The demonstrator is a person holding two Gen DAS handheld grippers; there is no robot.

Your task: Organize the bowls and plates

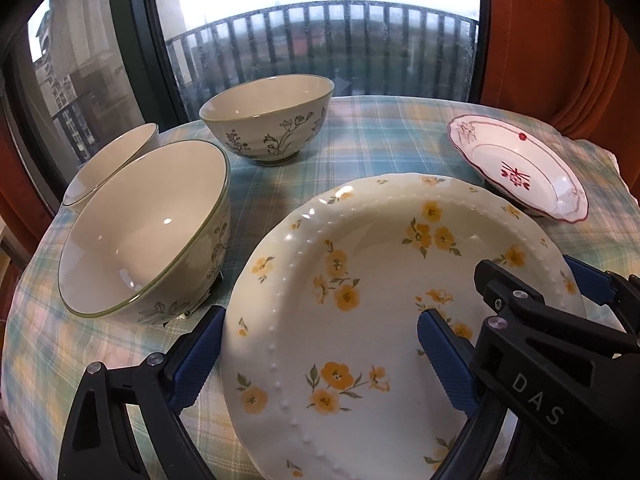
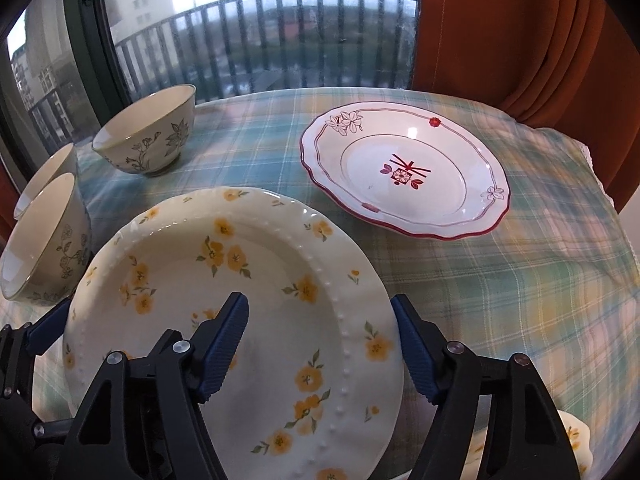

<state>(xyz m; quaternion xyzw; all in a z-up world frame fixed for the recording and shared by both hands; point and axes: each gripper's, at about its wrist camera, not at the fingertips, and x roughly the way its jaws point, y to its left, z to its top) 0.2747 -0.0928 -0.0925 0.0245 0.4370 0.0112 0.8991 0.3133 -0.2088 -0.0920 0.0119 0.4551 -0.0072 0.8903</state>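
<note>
A large cream plate with yellow flowers (image 1: 360,280) (image 2: 240,300) lies nearest on the plaid tablecloth. My left gripper (image 1: 320,316) is open astride its left rim, one blue pad outside the edge and the other over the plate's well. My right gripper (image 2: 320,302) is open astride the right rim in the same way, and its pads show no squeeze on the plate. A white plate with a red edge (image 1: 520,168) (image 2: 404,168) sits at the back right. Three floral bowls stand to the left: a near bowl (image 1: 144,232) (image 2: 44,240), one behind it (image 1: 112,160), and a far bowl (image 1: 268,120) (image 2: 148,136).
The round table (image 2: 540,280) is covered by a green and yellow plaid cloth. Part of another yellow-flowered dish (image 2: 576,436) shows at the lower right edge. A window with a balcony railing (image 1: 320,40) lies behind, and an orange curtain (image 2: 500,32) hangs at the right.
</note>
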